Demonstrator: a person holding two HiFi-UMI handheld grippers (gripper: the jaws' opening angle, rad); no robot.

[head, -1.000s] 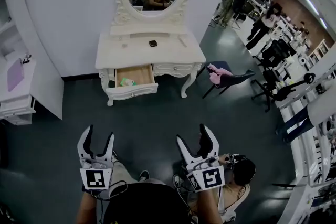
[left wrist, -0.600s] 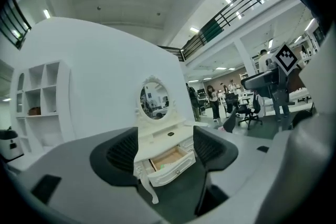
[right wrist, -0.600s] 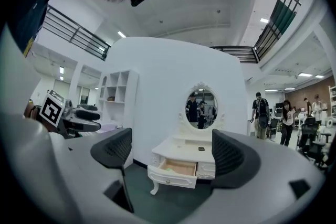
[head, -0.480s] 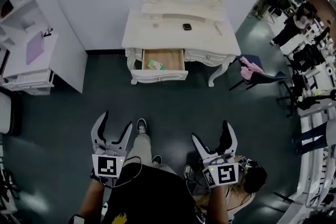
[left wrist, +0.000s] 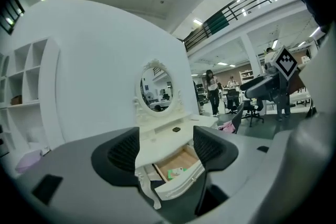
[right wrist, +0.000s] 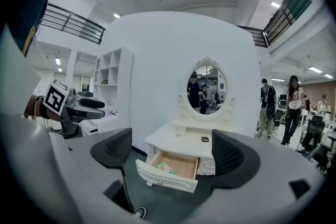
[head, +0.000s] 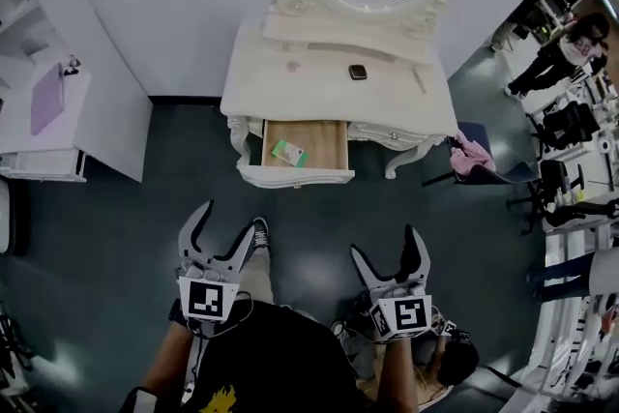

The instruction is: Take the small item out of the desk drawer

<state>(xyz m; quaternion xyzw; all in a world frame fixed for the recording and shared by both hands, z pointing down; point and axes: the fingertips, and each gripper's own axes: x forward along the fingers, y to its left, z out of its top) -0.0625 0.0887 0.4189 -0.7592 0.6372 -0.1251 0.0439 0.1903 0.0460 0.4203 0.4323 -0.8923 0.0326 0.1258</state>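
Head view: drawer [head: 295,177] open at twelve o'clock, item [head: 288,152] inside, untouched; left gripper [head: 227,220] and right gripper [head: 385,245] gape empty, well short.

Open-plan office: swivel chairs [head: 569,124], mezzanine railing [left wrist: 247,0].

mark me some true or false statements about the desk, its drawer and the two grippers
1. The desk drawer is pulled open. True.
2. A green item lies inside the desk drawer. True.
3. The left gripper and the right gripper both have their jaws apart. True.
4. The left gripper holds the green item. False: nothing is between its jaws, and it is short of the desk.
5. The desk top is bare. False: a small dark object lies on it.
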